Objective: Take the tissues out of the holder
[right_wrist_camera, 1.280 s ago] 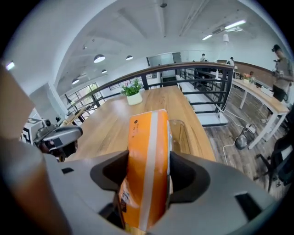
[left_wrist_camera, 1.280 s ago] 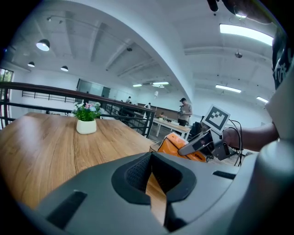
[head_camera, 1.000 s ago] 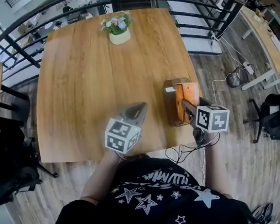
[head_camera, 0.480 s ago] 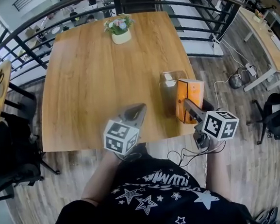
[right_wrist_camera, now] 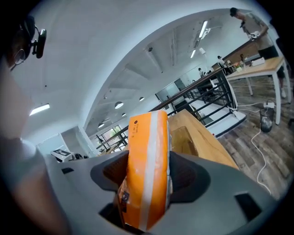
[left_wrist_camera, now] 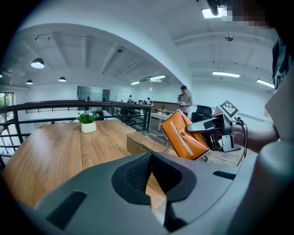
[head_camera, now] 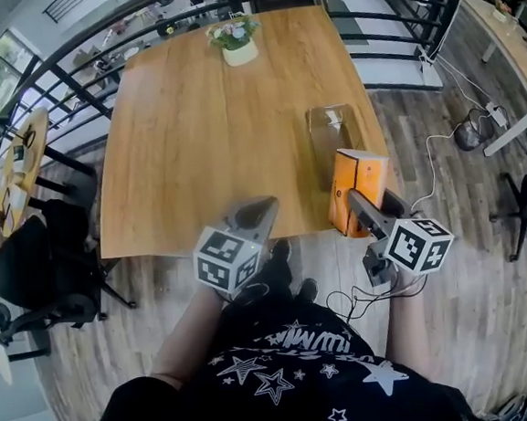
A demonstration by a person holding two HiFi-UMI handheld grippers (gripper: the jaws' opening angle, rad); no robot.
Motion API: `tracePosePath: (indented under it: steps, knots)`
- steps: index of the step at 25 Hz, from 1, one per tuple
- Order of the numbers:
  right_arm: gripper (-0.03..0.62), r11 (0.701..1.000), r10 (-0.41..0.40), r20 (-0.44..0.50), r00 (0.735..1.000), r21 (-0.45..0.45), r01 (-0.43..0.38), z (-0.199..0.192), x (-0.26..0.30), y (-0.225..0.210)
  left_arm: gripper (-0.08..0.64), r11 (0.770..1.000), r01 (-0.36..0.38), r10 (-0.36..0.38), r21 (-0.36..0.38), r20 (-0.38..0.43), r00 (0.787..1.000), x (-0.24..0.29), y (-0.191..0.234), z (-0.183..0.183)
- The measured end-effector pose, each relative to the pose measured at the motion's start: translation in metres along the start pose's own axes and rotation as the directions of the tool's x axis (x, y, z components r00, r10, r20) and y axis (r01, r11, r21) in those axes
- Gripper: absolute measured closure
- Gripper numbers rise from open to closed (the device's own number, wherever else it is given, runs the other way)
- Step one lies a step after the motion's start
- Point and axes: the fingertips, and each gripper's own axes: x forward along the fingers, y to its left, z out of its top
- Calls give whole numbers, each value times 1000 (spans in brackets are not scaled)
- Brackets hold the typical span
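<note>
Between right gripper (right_wrist_camera: 146,179) fingers (right_wrist_camera: 115,170): orange tissue pack (right_wrist_camera: 148,151), pale stripe, outside holder (head_camera: 330,131).

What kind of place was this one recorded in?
Probably an open-plan office. A black railing borders the wooden table, an office chair stands beside it, and a work desk sits beyond, under strip ceiling lights.

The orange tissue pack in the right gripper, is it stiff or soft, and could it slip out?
Probably soft: the orange tissue pack looks creased where the right gripper pinches it. Likely light for its size, since only one end is gripped. Its glossy surface may be somewhat slippery.
</note>
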Motion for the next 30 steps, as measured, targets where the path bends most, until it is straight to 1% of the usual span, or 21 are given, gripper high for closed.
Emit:
tracePosePath:
  steps: [3, 8, 13, 16, 21, 23, 25, 28, 30]
  knots:
    - [321, 1000, 15, -4, 1000, 23, -15, -13, -14, -4, 546, 1000, 17, -17, 9, -17, 1000, 5, -19, -2]
    - [321, 999, -4, 3, 1000, 40, 4, -20, -41, -21, 546, 996, 74, -73, 52, -26, 997, 23, -53, 4]
    - [321, 998, -27, 15, 1000, 56, 26, -23, -50, -26, 546, 991, 112, -110, 68, -28, 994, 31, -59, 11]
    - [321, 997, -35, 12, 999, 75, 34, -32, -46, -22, 546, 990, 129, -127, 64, -30, 991, 31, -54, 6]
    - [321, 996, -63, 5, 998, 71, 62, -38, -36, -9, 546, 985, 164, -163, 53, -24, 986, 23, -41, 1]
    - [321, 996, -52, 2, 999, 73, 52, -42, -23, 8, 546, 984, 173, -172, 33, -20, 985, 12, -26, -3]
    - [321, 997, -38, 0, 999, 66, 38, -47, -6, 36, 546, 982, 185, -185, 19, -7, 983, -2, -4, -5]
    - [321, 998, -42, -10, 999, 45, 42, -61, 21, 80, 546, 977, 213, -213, 22, 10, 977, -27, 29, -9]
    - [321, 998, -55, -17, 998, 42, 56, -67, 31, 92, 546, 974, 226, -227, 31, 17, 974, -34, 40, -8]
